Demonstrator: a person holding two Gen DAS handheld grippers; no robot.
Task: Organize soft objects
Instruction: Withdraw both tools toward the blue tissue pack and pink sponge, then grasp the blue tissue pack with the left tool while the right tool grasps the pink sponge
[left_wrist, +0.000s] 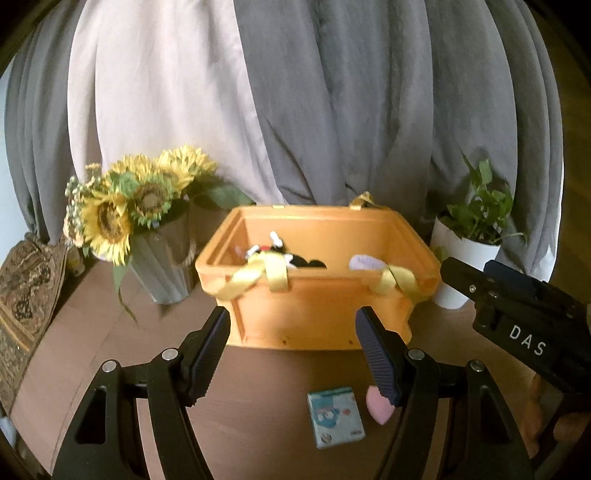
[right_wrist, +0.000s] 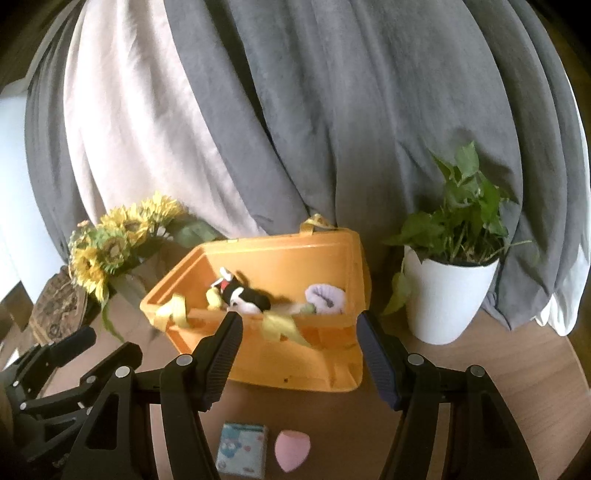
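"DAS" is read on the right gripper (right_wrist: 299, 354) body. Sunflowers (left_wrist: 125, 206) are seen left of the orange bin (left_wrist: 317, 291), a potted plant (right_wrist: 450, 288) right. Both grippers, the left gripper (left_wrist: 291, 350) included, are held open and empty before the bin. Inside it lie a plush (right_wrist: 243, 295) and sock (right_wrist: 327, 299); beneath the fingers lie a packet (right_wrist: 242, 448) and pink sponge (right_wrist: 291, 448).

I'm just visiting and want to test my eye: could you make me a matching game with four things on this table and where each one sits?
Things:
1. black-and-white plush toy
2. pink makeup sponge
3. sunflowers
4. potted plant

Places:
A. left of the orange box
B. inside the orange box
C. right of the orange box
D. on the table in front of the box, beside a small blue packet

Pairs: 1-B, 2-D, 3-A, 4-C
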